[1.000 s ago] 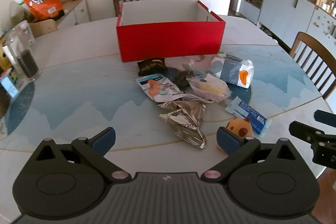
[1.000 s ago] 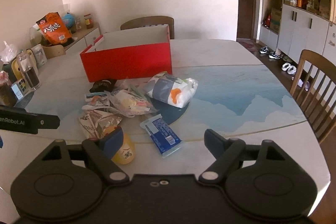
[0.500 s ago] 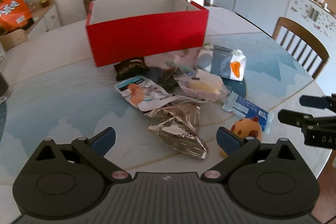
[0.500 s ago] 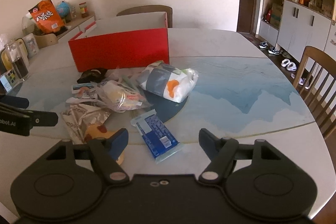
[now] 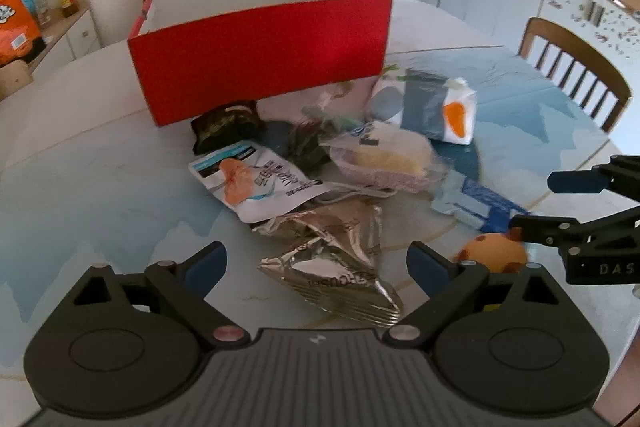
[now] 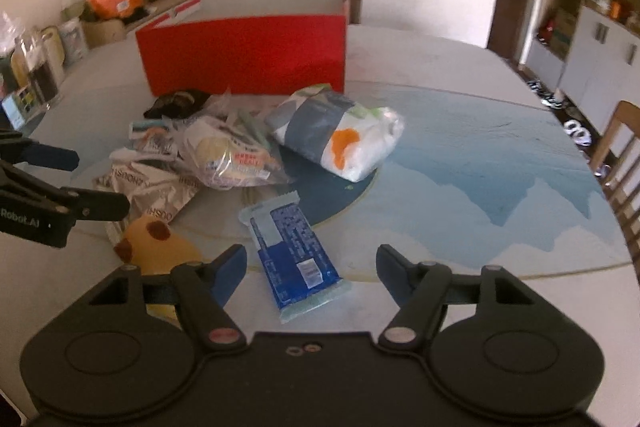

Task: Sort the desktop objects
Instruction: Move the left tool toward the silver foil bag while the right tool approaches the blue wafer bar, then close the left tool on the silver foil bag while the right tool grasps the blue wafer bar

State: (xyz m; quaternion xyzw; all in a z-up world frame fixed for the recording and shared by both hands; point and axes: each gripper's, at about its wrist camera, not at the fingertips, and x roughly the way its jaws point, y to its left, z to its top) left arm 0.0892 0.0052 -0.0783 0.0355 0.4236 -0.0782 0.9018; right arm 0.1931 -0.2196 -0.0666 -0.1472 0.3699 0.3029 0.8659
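I have 2 claws over the bench (image 5: pixel 80 155); left claw (image 5: pixel 316 261) gaping wide, jaws just been closing a little, silver foil packet (image 5: pixel 340 267) lying on the bench between the blue pads, not pinched; nothing held. Right claw (image 6: pixel 308 267) also well open, jaws just been narrowing; blue wrapped bar (image 6: pixel 294 253) lies flat between its fingers, pads clear of it; nothing gripped there either.

Red box (image 5: pixel 260 47) stands open-topped at the far side of the bench, white inside; the pile of things sits just in front of it. In the pile: dark small packet (image 5: pixel 226 125) nearest the box; white pouch with orange print (image 5: pixel 256 183) touching the foil packet; clear bag with a yellowish bun (image 6: pixel 232 157) in the middle; white-grey tissue pack with orange mark (image 6: pixel 336 133) to the right, partly on a dark blue round patch of the bench top.

Orange spotted plush toy (image 6: pixel 156 247) sits near the bench edge, just beside my right claw's left finger; in the left wrist view it shows partly behind the right claw's arm. Both views a bit blurred.
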